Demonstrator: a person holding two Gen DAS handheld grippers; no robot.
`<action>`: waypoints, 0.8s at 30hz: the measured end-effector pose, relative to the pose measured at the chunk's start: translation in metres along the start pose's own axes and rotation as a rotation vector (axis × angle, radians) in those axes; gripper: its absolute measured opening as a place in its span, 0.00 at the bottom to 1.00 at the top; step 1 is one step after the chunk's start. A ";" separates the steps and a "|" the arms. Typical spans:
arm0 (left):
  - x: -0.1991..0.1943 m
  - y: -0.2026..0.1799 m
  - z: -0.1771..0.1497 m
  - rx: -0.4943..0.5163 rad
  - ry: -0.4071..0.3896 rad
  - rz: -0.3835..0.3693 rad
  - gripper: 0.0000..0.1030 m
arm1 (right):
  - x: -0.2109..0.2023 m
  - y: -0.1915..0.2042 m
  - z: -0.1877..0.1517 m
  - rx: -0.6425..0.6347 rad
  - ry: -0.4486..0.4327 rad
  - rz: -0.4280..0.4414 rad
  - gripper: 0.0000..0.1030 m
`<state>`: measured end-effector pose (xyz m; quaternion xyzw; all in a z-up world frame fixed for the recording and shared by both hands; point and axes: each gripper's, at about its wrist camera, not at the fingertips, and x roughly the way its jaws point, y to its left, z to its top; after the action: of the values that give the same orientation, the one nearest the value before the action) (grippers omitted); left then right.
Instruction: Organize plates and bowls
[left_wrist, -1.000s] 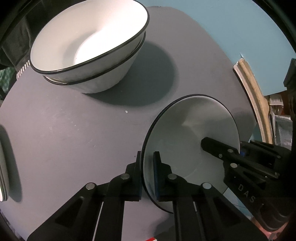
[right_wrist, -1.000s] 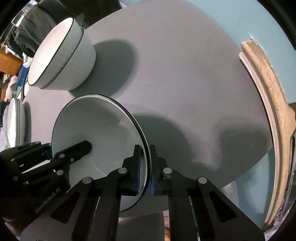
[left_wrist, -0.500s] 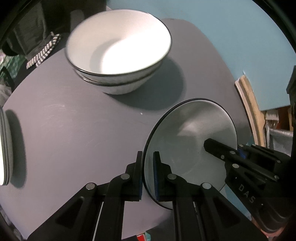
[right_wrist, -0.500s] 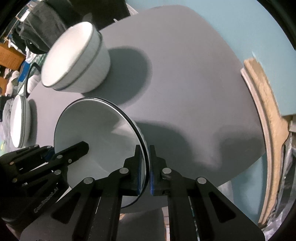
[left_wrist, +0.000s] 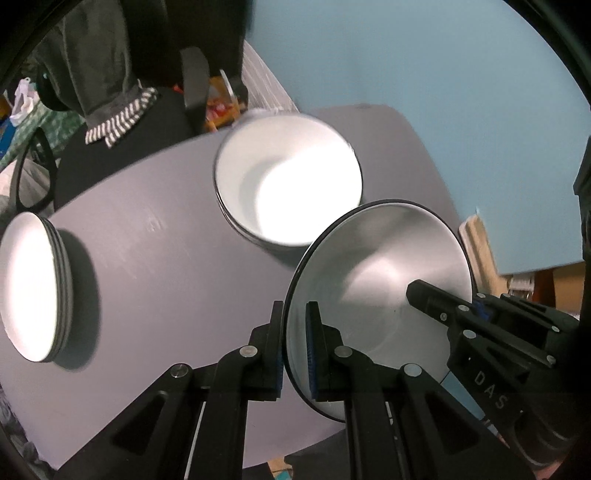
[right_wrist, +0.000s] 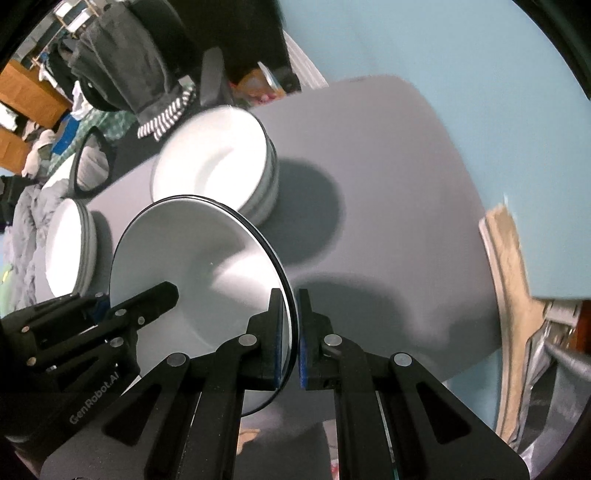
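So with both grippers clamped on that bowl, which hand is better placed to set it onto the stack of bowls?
Probably the left. The left gripper grips the rim of the held bowl on the side facing the stacked bowls; the right gripper holds the far rim. Both are needed for now.

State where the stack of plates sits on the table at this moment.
The stack of plates sits at the table's left edge in both wrist views, left of the stacked bowls and apart from them.

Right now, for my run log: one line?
left hand-held gripper, right hand-held gripper: shut on black-rimmed white bowl | bowl: airborne
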<state>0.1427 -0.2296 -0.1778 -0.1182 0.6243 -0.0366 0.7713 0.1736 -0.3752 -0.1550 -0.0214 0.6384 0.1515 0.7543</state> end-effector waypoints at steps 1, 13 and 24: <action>-0.003 0.001 0.004 -0.003 -0.008 0.002 0.09 | -0.001 0.002 0.003 -0.005 -0.006 0.003 0.07; -0.004 0.026 0.056 -0.033 -0.069 0.058 0.09 | 0.007 0.032 0.052 -0.071 -0.030 0.016 0.07; 0.023 0.035 0.081 -0.032 -0.053 0.098 0.09 | 0.018 0.022 0.074 -0.070 0.016 0.015 0.07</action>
<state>0.2235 -0.1894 -0.1916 -0.1008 0.6093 0.0145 0.7864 0.2409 -0.3342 -0.1553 -0.0441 0.6390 0.1791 0.7468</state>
